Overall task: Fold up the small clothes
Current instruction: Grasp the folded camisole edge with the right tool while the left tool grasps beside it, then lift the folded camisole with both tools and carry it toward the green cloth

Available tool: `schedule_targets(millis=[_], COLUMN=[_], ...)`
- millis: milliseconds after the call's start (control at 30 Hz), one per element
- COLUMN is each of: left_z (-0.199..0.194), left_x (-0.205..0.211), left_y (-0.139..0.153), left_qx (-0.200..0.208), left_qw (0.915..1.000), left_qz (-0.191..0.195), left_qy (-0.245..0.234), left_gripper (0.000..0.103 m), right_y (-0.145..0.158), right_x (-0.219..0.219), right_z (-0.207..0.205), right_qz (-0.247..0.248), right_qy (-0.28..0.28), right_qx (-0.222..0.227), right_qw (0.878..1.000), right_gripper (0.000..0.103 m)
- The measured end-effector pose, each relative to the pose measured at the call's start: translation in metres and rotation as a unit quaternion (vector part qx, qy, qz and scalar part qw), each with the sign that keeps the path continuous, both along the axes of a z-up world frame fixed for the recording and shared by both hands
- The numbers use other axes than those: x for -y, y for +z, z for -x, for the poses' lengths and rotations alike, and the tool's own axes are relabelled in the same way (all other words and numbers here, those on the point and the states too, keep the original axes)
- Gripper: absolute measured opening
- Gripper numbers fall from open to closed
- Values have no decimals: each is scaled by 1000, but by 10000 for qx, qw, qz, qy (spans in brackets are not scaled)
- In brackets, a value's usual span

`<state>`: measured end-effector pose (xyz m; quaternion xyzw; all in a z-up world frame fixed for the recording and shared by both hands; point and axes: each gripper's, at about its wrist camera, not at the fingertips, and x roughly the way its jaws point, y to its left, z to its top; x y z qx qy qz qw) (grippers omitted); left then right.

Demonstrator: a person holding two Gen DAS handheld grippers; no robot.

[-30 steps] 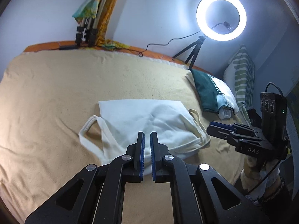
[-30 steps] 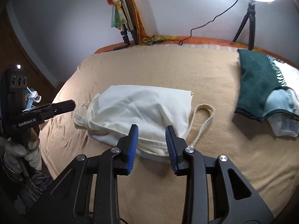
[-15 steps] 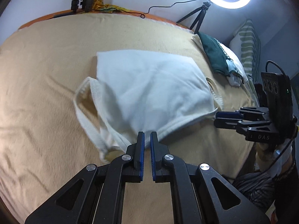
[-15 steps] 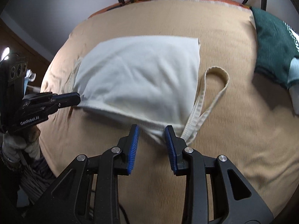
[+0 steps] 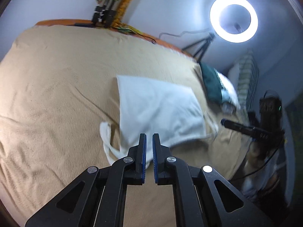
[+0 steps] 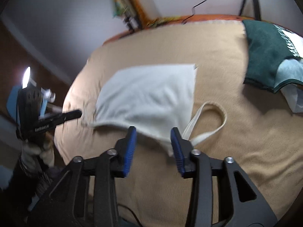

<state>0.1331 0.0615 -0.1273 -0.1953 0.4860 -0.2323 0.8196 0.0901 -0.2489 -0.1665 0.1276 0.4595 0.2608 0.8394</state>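
A white tank top lies folded on the tan bed cover, its strap loops sticking out at the near corners. It also shows in the right wrist view, with one strap loop to its right. My left gripper is nearly shut and holds nothing, at the top's near hem. My right gripper is open, its jaws on either side of the near hem, not closed on it. Each gripper shows in the other's view, the right gripper and the left gripper.
A dark green garment and pale clothes lie at the bed's right side. A striped pillow stands behind them. A ring light on a tripod and another tripod stand at the wall.
Both cameras have tilted back up and pulled away from the top. The left gripper has shifted left along the hem. The right jaws have opened wider.
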Motion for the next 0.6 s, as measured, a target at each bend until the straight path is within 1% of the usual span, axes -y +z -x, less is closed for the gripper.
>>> schedule_targets(millis=[67, 100, 167, 233, 300, 433, 600], left_z=[-13, -19, -30, -36, -44, -54, -59], left_x=[-7, -11, -15, -16, -16, -12, -11], left_y=[-8, -13, -23, -30, -36, -43, -55], left_qx=[-185, -308, -501, -647, -774, -933, -1120], left_qw=[9988, 9975, 9946, 9930, 9916, 9891, 9863], left_qz=[412, 569, 824, 873, 923, 994, 1039], left_qy=[185, 296, 392, 458, 481, 562, 629], left_gripper=[8, 15, 22, 24, 24, 24, 24], right_y=[-8, -12, -21, -28, -32, -44, -64], right_x=[12, 15, 22, 28, 30, 32, 33], right_z=[-15, -21, -32, -39, -44, -57, -71], right_qz=[-310, -452, -700, -871, -926, -1113, -1221], right_qy=[-246, -321, -425, -501, -538, -545, -505], right_qx=[-157, -257, -448, -567, -608, -768, -1100], right_qw=[9991, 9981, 9956, 9933, 9924, 9893, 9851], right_gripper=[46, 46, 47, 51, 57, 57, 57])
